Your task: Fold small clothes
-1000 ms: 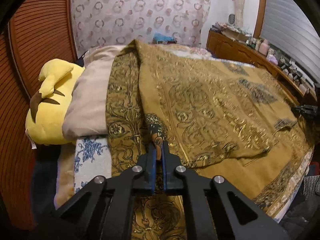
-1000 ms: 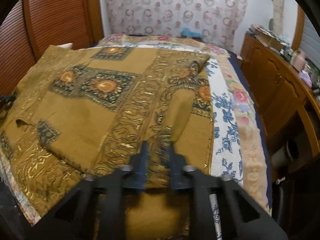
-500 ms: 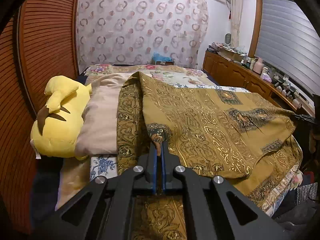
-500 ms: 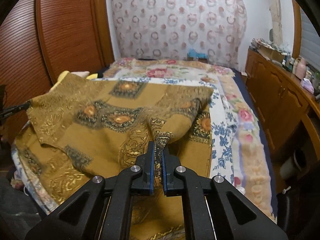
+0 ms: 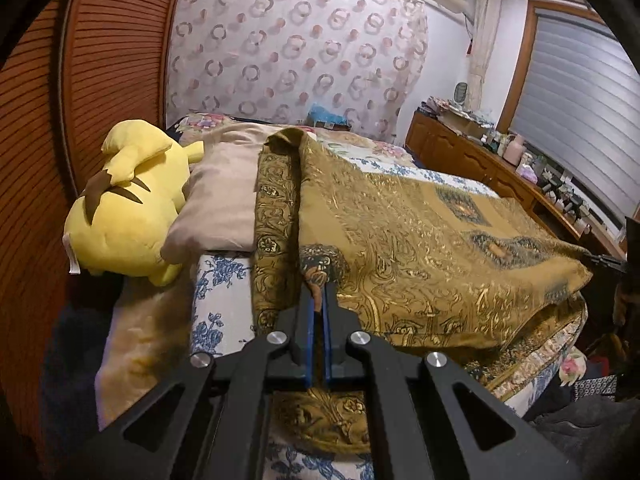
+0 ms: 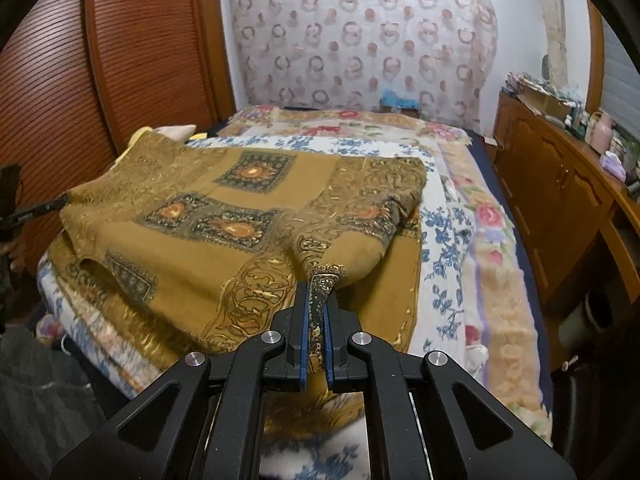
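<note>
A mustard-gold patterned cloth [image 5: 420,240] lies spread over the bed, folded over itself, and also fills the right wrist view [image 6: 248,216]. My left gripper [image 5: 319,300] is shut on one near corner of the cloth and holds it lifted. My right gripper [image 6: 319,300] is shut on the other near corner, with the fabric bunched between the blue pads. The upper layer stretches taut between both grippers above the lower layer. The far tip of the right gripper [image 5: 608,262] shows at the right edge of the left wrist view.
A yellow plush toy [image 5: 124,216] and a beige pillow [image 5: 224,196] lie at the bed's left side. A floral bedsheet [image 6: 460,216] covers the bed. A wooden dresser [image 6: 560,200] with clutter runs along the right. A wooden louvred wardrobe [image 6: 100,80] stands at left.
Both grippers have risen and pulled back toward the near bed edge, lifting the cloth's corners. The right gripper closed on the cloth during the first half second.
</note>
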{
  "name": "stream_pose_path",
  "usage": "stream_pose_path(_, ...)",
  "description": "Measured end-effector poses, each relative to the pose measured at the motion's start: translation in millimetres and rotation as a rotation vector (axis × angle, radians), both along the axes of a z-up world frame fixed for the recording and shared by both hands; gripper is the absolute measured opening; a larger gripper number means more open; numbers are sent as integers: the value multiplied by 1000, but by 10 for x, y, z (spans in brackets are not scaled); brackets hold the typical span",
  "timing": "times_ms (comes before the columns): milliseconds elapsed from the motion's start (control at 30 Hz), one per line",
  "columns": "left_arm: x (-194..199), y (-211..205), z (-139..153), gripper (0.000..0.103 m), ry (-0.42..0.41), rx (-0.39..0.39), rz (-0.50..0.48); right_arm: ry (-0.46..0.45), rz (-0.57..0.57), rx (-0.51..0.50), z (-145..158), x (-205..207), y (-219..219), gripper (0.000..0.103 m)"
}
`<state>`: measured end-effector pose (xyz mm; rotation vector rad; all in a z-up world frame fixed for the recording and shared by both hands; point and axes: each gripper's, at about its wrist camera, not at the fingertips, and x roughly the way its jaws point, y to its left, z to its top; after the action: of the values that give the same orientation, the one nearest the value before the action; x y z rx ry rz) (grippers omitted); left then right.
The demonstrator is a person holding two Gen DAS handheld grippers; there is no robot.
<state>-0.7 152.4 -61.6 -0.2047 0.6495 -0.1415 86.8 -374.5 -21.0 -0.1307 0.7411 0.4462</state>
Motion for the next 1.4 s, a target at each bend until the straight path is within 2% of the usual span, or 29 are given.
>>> stream_pose_path(133,-67,20,96,2,-22,-2,10,-24,15,1,115,-107,43,3)
stream_pose_path(267,-114,13,137,2,-12,31,9,-36,29,-4,188,-199,73,3)
stream_pose_path(400,-141,2,49,2,20,25,0,1,21,-22,32,-282,52,3)
stream_pose_path(533,-124,-65,-85,2,67,72,2,55,1,-25,-184,-347,53,3)
stream_pose_path(667,-126,-85,-119,3,82,76,4,65,-22,-70,-263,-348,73,12)
stream_pose_path(700,-131,-90,-106,5,76,81,6,58,-32,-82,-251,-346,76,15)
stream_pose_path(833,-177,-124,-33,6,47,103,-1,-10,-64,-105,-93,-356,76,17)
stream_pose_path(933,-188,-153,18,19,31,118,-8,-52,-72,-93,32,-356,78,28)
stream_pose_path(967,-187,-161,23,25,30,122,-5,-64,-74,-92,53,-353,93,37)
stream_pose_path(1000,-180,-163,19,26,30,122,-6,-71,-74,-88,65,-341,112,44)
stream_pose_path(1267,-91,-222,-148,41,91,121,-20,-37,-10,-75,-150,-146,490,46)
stream_pose_path(1400,-49,-219,-256,53,120,123,-14,-10,17,-76,-319,-70,673,47)
